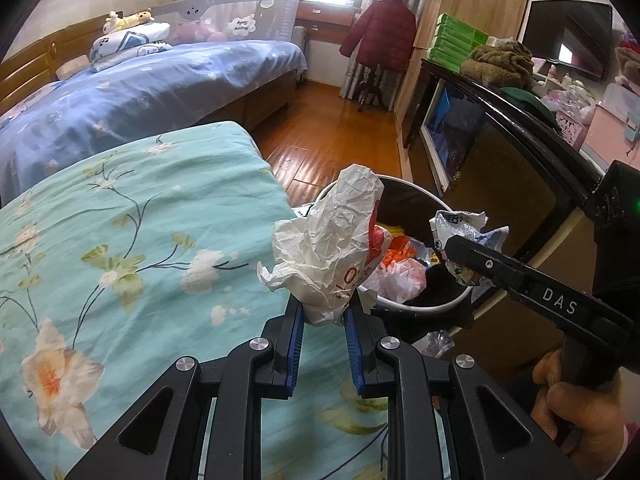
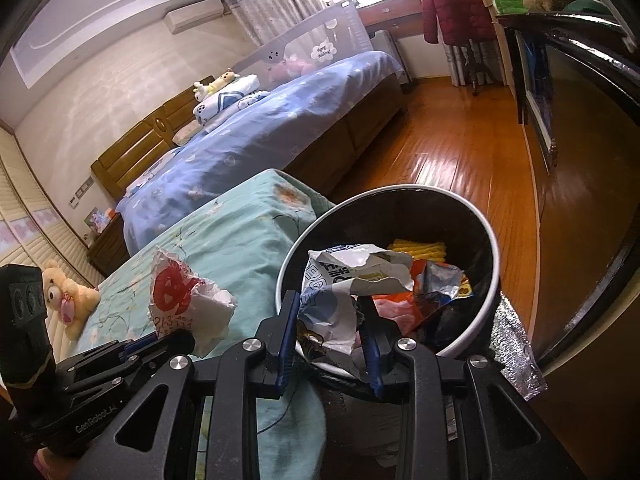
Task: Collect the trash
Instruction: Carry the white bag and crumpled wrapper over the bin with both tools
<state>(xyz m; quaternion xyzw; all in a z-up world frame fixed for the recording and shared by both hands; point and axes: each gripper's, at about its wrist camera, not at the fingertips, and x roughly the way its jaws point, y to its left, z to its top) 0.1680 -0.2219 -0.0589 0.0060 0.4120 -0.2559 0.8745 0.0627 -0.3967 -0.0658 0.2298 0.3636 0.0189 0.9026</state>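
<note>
Black-lined trash bin (image 2: 494, 276), crumpled wrappers (image 2: 436, 284) and yellow packet (image 2: 418, 249) inside

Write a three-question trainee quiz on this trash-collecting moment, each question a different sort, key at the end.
1. True or false: the left gripper is empty.
2. The right gripper holds: A) teddy bear B) crumpled blue-and-white wrapper C) nothing.
3. Fill in: the trash bin stands beside the bed with the ____ floral cover.

Key: 1 false, it grips a crumpled white paper bag. 2 B. 3 teal.
</note>
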